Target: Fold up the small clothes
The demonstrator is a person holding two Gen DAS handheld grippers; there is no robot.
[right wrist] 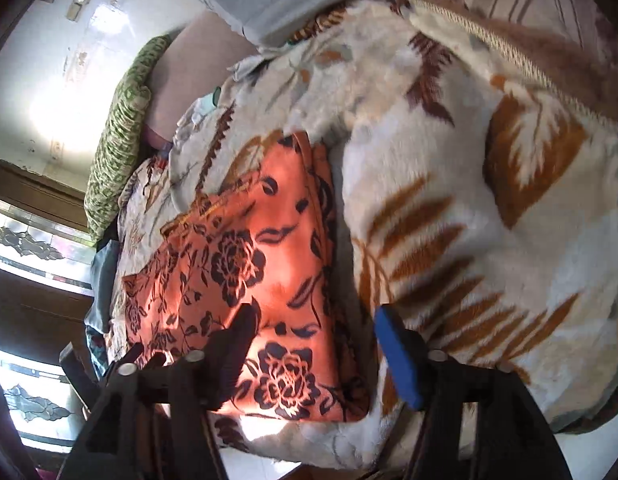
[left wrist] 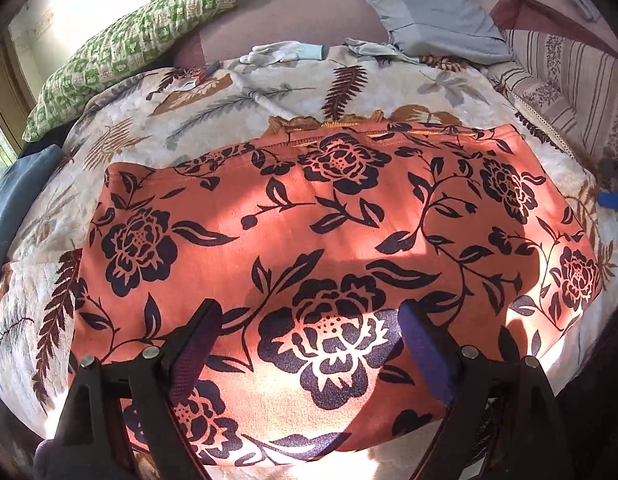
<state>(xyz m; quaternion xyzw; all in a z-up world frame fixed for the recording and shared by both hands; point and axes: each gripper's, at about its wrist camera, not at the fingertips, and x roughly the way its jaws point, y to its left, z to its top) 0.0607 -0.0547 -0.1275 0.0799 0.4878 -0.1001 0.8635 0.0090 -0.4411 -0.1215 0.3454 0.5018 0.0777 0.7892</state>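
Note:
An orange garment with dark flower print (left wrist: 329, 216) lies folded flat on a leaf-patterned cream blanket (left wrist: 245, 92). My left gripper (left wrist: 309, 316) is open just above the garment's near edge, its jaws wide apart and empty. In the right wrist view the same garment (right wrist: 249, 280) lies left of centre on the blanket (right wrist: 489, 220). My right gripper (right wrist: 317, 324) is open over the garment's right edge, one finger above the cloth, the blue-padded finger (right wrist: 397, 356) above the blanket. The right gripper's blue tip shows at the left view's right edge (left wrist: 611, 200).
A green checked pillow (left wrist: 121, 44) and a grey-blue pillow (left wrist: 429, 4) lie at the bed's far side. White gloves (left wrist: 281, 52) lie on the blanket beyond the garment. A blue cloth (left wrist: 17, 200) sits at the left. A striped cover (left wrist: 569, 80) lies at the right.

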